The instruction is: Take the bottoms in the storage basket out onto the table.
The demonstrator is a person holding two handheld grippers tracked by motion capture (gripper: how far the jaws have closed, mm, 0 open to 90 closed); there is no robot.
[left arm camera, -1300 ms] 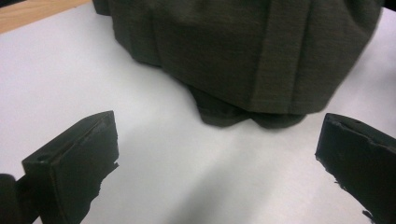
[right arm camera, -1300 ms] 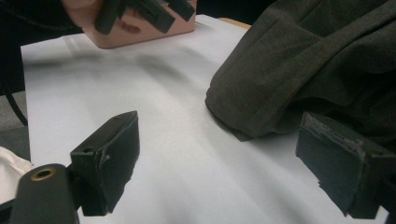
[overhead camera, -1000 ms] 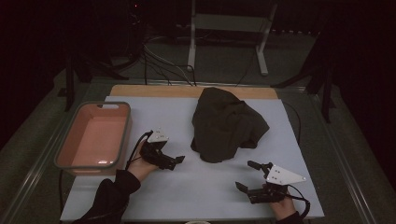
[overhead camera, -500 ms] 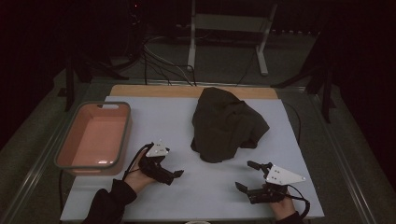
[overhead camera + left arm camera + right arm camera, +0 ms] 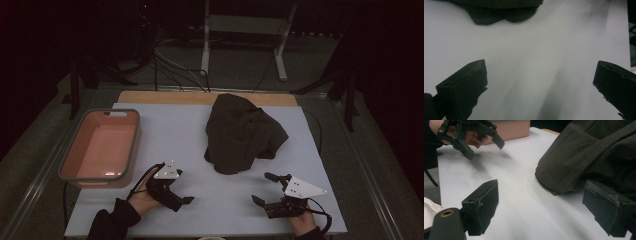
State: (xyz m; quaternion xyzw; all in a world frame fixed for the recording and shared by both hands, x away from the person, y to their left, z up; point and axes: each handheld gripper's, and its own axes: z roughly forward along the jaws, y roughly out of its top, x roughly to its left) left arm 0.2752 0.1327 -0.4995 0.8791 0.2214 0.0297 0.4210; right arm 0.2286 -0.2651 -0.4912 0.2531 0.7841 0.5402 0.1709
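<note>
Along the near edge of the white surface (image 5: 210,150), left gripper (image 5: 176,196) and right gripper (image 5: 264,189) sit well apart, jaws spread, nothing held, bare sheet between. Dark cloth (image 5: 242,132) lies crumpled mid-surface toward the far edge; pink tub (image 5: 100,145) at left edge.
</note>
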